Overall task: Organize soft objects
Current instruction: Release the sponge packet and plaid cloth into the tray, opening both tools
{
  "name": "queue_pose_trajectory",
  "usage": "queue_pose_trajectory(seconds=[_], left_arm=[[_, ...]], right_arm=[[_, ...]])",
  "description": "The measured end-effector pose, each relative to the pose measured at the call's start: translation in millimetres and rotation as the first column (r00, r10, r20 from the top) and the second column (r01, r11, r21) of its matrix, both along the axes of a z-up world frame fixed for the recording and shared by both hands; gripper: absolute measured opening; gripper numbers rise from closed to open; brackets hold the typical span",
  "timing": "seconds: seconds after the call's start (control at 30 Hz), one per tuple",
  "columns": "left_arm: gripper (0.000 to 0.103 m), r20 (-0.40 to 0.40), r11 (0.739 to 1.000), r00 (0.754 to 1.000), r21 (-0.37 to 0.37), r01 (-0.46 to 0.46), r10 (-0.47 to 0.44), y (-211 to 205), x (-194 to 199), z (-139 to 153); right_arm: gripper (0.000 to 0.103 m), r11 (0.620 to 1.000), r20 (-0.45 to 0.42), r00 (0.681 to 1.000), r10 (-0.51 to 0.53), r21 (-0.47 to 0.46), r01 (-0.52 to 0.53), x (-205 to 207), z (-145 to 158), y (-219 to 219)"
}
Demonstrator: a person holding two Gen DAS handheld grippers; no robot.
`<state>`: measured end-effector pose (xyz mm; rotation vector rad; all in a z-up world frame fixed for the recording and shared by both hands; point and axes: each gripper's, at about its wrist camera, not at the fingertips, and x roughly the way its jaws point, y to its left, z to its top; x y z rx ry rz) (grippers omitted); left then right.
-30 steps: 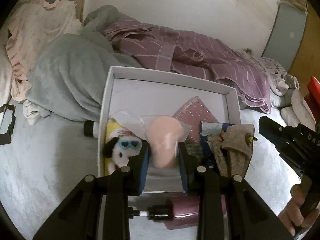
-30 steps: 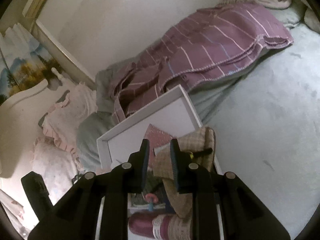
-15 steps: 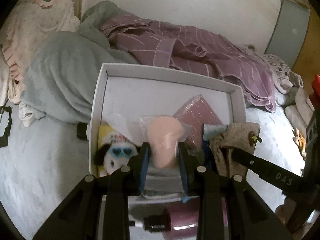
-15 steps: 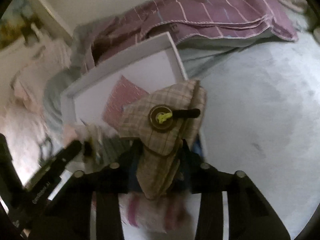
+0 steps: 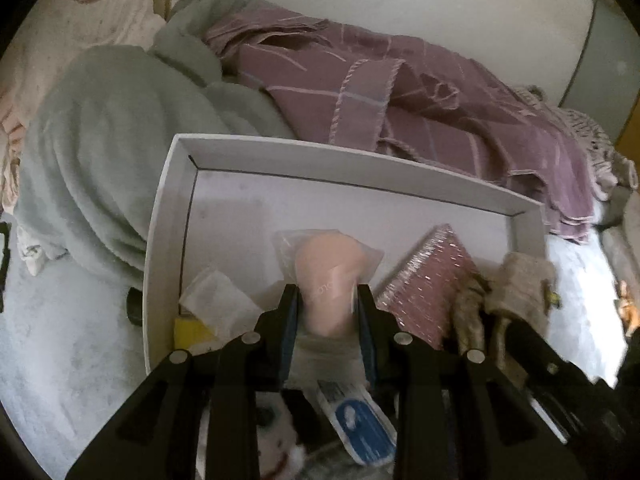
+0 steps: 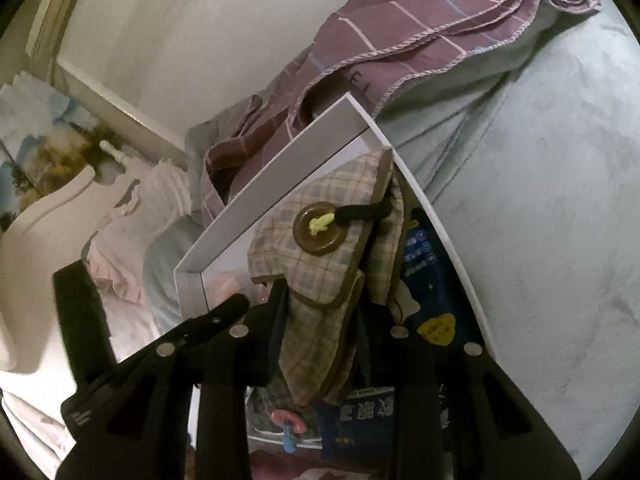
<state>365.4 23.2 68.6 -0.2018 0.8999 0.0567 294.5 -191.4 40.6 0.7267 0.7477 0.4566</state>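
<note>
Since the earlier frame, the left gripper (image 5: 326,308) has been carried forward and lower into the white box (image 5: 344,156), so the far wall now looms larger ahead of its jaws and the plush dog is seen beneath them instead of to their left. Its jaws are closed on the pink sponge (image 5: 326,276) in its clear wrapper, held at the narrow lower end. The right gripper (image 6: 320,312) has been lowered too; its jaws are clamped on the plaid pouch (image 6: 320,240), which now hangs over the box's right wall, with a blue packet (image 6: 424,280) just beyond the jaws' right side.

The sponge is judged light and squashy, and its film probably slippery, so a hold across its thick middle would be safer. The pouch is limp cloth and will sag; it is best taken near the stiffer buttoned flap, not by a loose edge. A glittery pink pouch (image 5: 424,292) lies right of the left jaws.
</note>
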Motion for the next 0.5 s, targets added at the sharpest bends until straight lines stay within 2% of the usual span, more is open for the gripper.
queue_pose_trajectory(seconds=[0.1, 0.17, 0.27, 0.4, 0.47, 0.5], left_arm=[[0.037, 0.013, 0.999, 1.0, 0.034, -0.008, 0.007, -4, -2, 2], [0.055, 0.015, 0.999, 1.0, 0.038, -0.011, 0.011, -4, -6, 4], [0.07, 0.041, 0.999, 0.999, 0.03, -0.017, 0.016, -1, -14, 9], [0.07, 0.079, 0.999, 0.997, 0.034, -0.027, 0.024, -1, -26, 18], [0.071, 0.093, 0.999, 0.995, 0.029, -0.028, 0.026, -2, -31, 23], [0.071, 0.101, 0.999, 0.995, 0.021, -0.027, 0.025, -3, -35, 26]], right_arm=[[0.033, 0.999, 0.015, 1.0, 0.007, -0.036, -0.007, -4, 6, 7], [0.033, 0.998, 0.017, 0.999, 0.039, -0.054, -0.038, -4, 10, 11], [0.033, 0.997, 0.009, 0.999, 0.05, -0.066, -0.049, -2, 12, 11], [0.034, 0.995, 0.001, 0.999, 0.052, -0.085, -0.052, -4, 16, 6], [0.041, 0.993, -0.009, 0.998, 0.056, -0.101, -0.057, -4, 20, 6], [0.049, 0.992, -0.014, 0.998, 0.059, -0.109, -0.06, -4, 22, 6]])
